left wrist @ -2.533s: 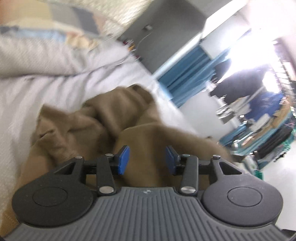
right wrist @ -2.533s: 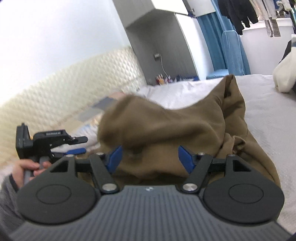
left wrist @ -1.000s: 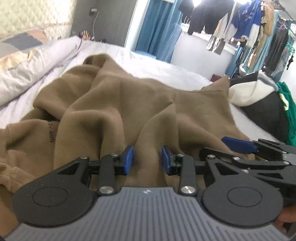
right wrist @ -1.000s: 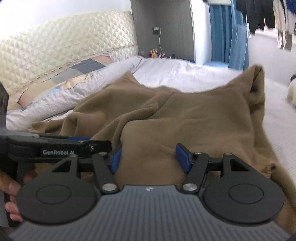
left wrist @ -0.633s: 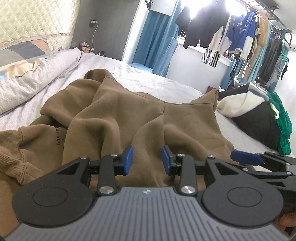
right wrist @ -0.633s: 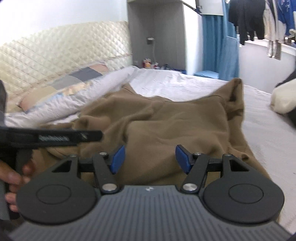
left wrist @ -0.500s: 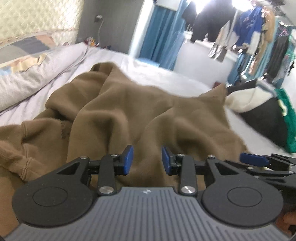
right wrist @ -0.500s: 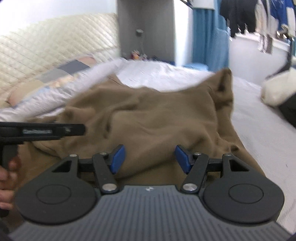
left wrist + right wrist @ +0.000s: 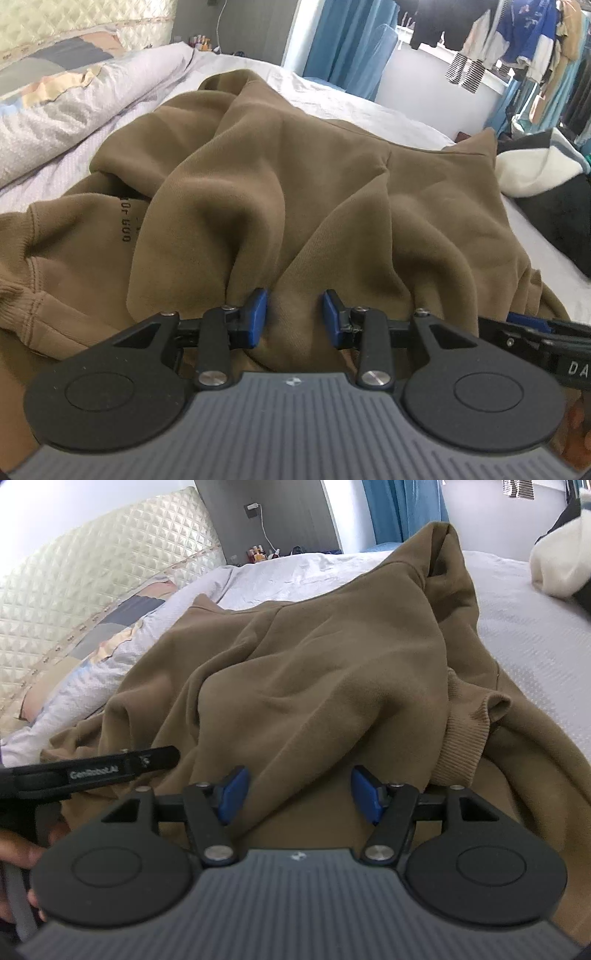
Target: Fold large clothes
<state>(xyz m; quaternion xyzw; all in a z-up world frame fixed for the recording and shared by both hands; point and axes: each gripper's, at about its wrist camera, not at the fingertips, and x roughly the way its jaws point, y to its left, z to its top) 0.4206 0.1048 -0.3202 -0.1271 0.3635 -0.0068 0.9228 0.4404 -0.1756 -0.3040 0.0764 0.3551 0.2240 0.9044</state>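
A big brown sweatshirt (image 9: 295, 166) lies rumpled across the white bed (image 9: 369, 107), spreading away from both grippers. My left gripper (image 9: 294, 314) is shut on a bunched fold at its near edge, and creases fan out from the blue pads (image 9: 258, 314). In the right wrist view the same sweatshirt (image 9: 314, 664) fills the wider gap of my right gripper (image 9: 298, 794), which holds the near edge beside a ribbed cuff (image 9: 461, 746). The two grippers sit close side by side. A finger of the left one (image 9: 110, 768) shows at left, held by a hand (image 9: 18, 849).
A quilted headboard (image 9: 92, 572) and a patchwork duvet (image 9: 74, 103) lie to the left. A heap of black and white clothes (image 9: 546, 184) sits on the bed at right. Hanging laundry (image 9: 498, 37) and blue curtains (image 9: 351, 44) stand beyond the bed.
The sweatshirt, bunched up high 2.5 seconds ago, has come down and spread flatter over the bed. Both grippers have sunk a little toward it, the right one rolling. Jaw gaps look unchanged.
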